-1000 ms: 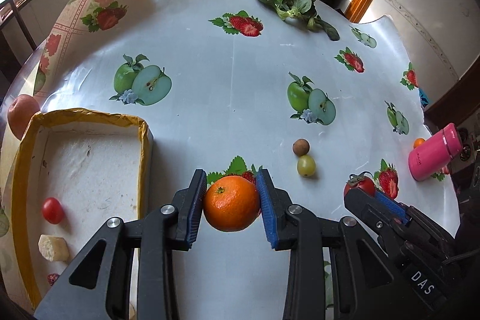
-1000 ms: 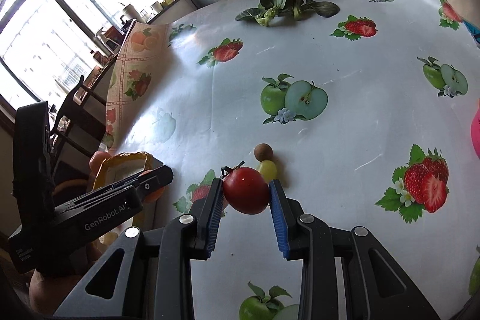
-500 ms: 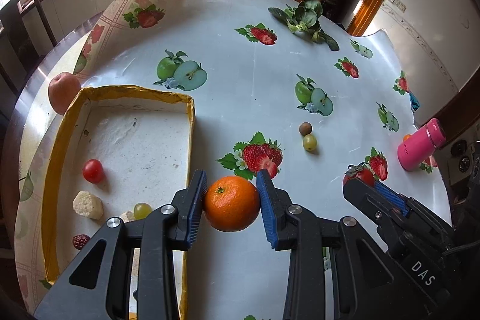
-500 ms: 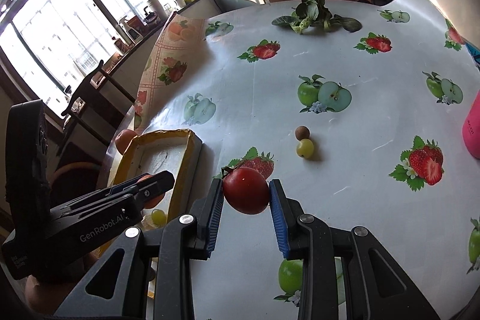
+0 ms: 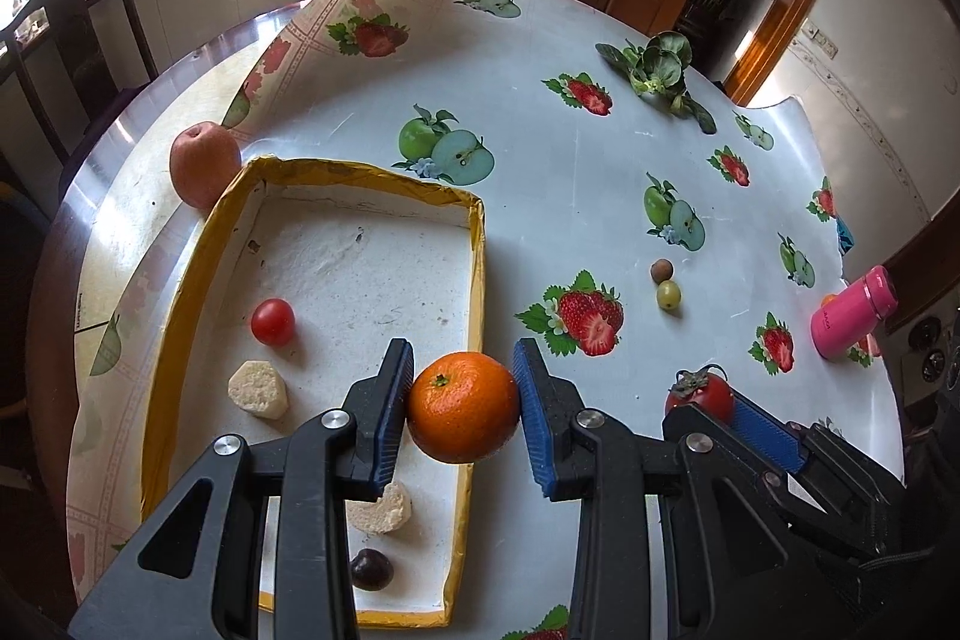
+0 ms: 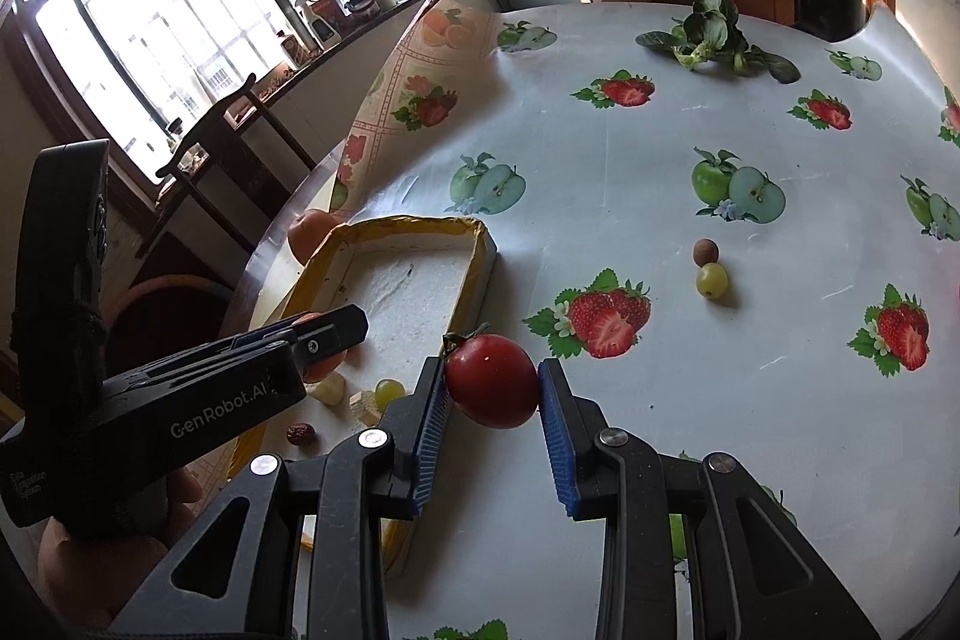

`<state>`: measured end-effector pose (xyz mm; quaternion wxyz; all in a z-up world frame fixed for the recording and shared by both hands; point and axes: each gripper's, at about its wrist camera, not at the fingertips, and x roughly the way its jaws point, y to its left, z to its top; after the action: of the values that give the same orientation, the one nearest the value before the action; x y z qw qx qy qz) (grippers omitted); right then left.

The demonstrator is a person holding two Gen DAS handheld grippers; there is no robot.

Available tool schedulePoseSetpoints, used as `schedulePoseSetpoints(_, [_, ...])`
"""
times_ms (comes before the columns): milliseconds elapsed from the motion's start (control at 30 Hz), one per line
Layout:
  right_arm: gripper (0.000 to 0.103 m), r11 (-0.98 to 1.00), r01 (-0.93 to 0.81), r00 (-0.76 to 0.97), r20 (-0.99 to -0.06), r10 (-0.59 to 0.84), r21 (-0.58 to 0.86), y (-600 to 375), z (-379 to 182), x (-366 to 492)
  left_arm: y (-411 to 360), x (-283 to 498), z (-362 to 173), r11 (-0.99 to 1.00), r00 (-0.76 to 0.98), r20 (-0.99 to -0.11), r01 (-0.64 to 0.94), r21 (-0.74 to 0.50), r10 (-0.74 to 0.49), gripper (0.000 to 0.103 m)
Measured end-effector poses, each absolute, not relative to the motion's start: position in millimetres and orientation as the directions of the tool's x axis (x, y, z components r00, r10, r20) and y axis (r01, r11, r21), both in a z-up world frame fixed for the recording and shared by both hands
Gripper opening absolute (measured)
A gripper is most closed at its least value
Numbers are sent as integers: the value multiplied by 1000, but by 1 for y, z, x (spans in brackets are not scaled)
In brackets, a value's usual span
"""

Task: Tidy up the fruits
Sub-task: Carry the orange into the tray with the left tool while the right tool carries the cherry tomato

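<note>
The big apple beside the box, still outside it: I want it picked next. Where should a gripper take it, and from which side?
Grip the apple across its widest middle, coming from above: it sits stem-dimple up against the yellow-rimmed box wall, so place the fingers along that wall, not across it.

A glossy plastic tablecloth [image 5: 540,148] is covering the counter, catching window glare. The tray [image 5: 372,274] is showing a rough, matt white floor, while the mandarin [image 5: 463,415] is looking shiny and finely dimpled.
</note>
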<state>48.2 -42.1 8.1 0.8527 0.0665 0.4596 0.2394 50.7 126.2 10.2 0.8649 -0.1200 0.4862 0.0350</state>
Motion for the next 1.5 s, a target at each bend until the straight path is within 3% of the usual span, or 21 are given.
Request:
schedulePoseSetpoints(867, [31,844,-427,409,-763,501,325,18,1,39,174,41,2,954,515,-857,-241,-176,-28,32])
schedulePoseSetpoints(1500, [31,834,-442,369,-781,504,329,43,-18,64,213,74,-10,937,493,-870,-297,-182,-13,32])
